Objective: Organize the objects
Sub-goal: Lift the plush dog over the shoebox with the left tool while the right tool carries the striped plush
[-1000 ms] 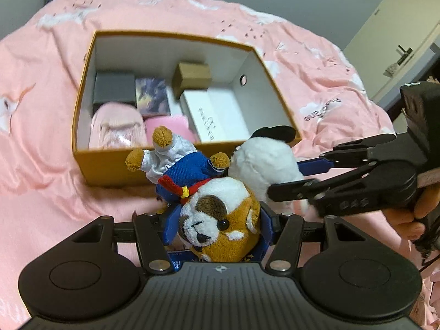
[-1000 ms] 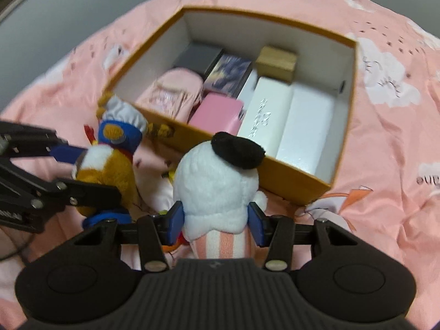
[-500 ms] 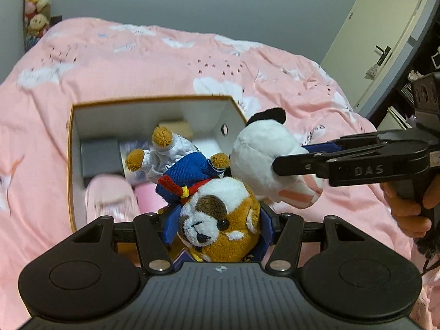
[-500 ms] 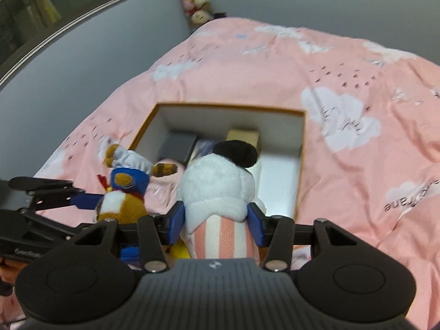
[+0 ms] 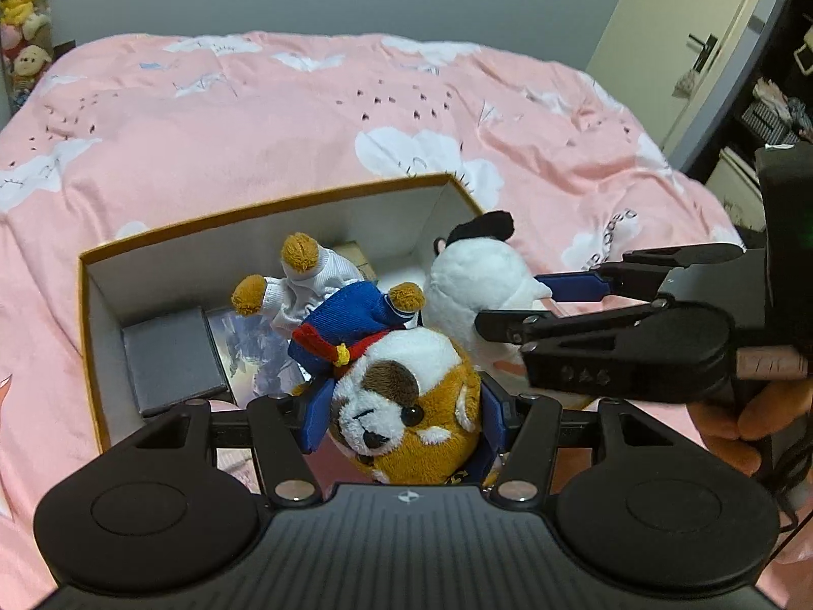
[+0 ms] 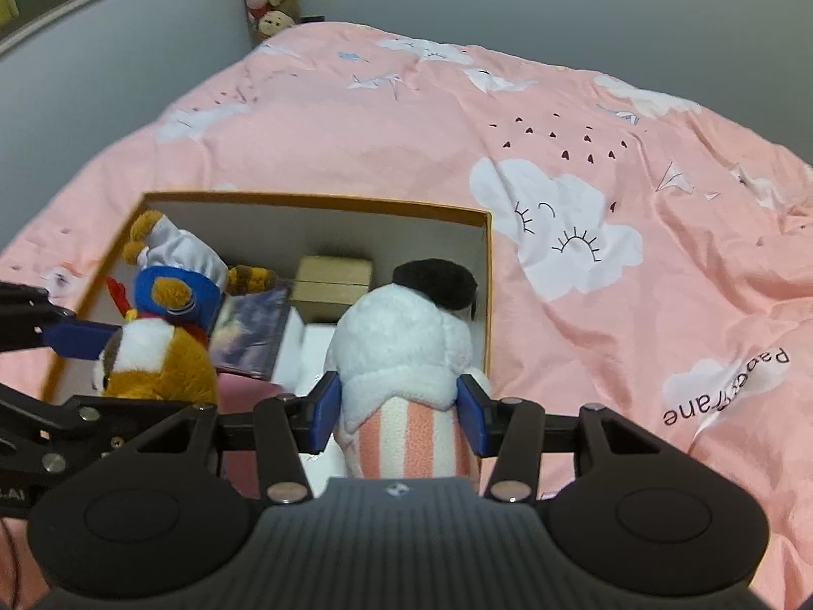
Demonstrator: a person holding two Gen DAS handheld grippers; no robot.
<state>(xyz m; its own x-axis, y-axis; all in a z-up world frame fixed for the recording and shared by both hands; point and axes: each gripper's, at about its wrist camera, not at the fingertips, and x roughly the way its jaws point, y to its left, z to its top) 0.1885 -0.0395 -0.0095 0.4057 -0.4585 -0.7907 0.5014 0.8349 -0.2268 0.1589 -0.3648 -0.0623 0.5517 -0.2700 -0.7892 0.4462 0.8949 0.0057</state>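
Presently, the left tool [image 5: 406, 419] is clamped on a brown-and-white plush dog [image 5: 406, 396], its blue pads pressing both sides of the head. The dog hangs head toward the camera, with its blue jacket and white trousers pointing away from the tool, over the open box [image 5: 91, 315]. The right tool [image 6: 399, 414] is clamped on a white plush with a black cap [image 6: 406, 335], gripping it at the pink-striped lower body; the capped head points away from the tool, toward the box's far right corner. Seen from the left tool, the right tool and white plush sit just to its right, the two toys side by side; whether they touch cannot be told. A hand [image 5: 747, 406] grips the right tool's handle.

Beyond and below both tools, the orange-rimmed box rests on a pink bed cover [image 6: 559, 152] with cloud prints. Inside it lie a dark grey case [image 5: 170, 351], a picture-covered booklet [image 6: 254, 330], a small brown carton [image 6: 333, 284] and a white package [image 6: 305, 356].
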